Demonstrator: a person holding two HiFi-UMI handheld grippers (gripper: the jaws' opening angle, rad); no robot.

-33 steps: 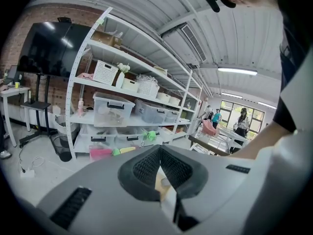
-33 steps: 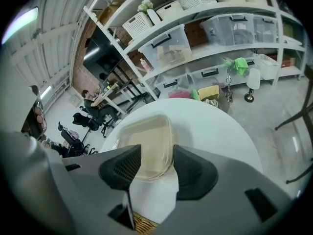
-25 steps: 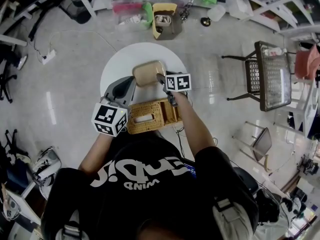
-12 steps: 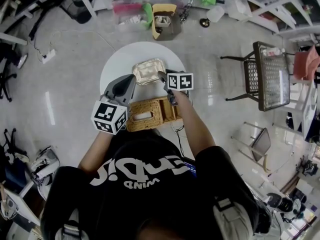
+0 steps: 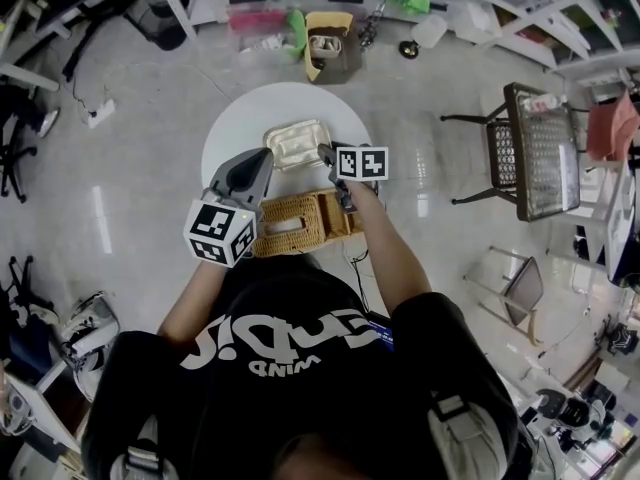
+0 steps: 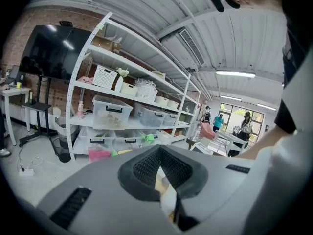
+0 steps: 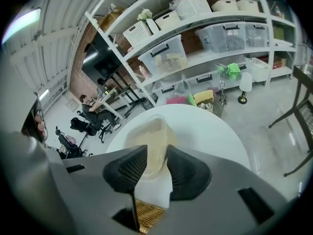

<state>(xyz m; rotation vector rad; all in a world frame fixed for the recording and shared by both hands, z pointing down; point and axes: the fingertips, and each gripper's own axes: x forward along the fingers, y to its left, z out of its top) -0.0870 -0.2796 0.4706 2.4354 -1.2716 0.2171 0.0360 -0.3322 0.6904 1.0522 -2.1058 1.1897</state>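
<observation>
Right gripper (image 7: pixel 156 150) is clamped on the near rim of a shallow clear plastic container (image 7: pixel 146 131), with the rim pinched between both pads. Left gripper (image 6: pixel 159 150) has its jaws together with nothing between them, and sits just left of the container, not touching it. The container is over the middle of the round white table (image 5: pixel 235 128), just beyond the wicker basket (image 5: pixel 295 223) at the near edge. It looks tilted, and I can't tell if the far end rests on the tabletop. Handling guess: thin-walled, very light, flexy and slick, so it will bow or pop out if squeezed hard. The rolled rim near a corner looks like the stiffest place to grip, and the flat wall should be avoided. The table is smooth and glossy, so expect sliding. The room has a polished grey floor (image 5: pixel 150 198), white shelving (image 7: pixel 210 28) with clear bins along a brick wall, and a metal chair (image 5: pixel 545 148) well off to the right.
</observation>
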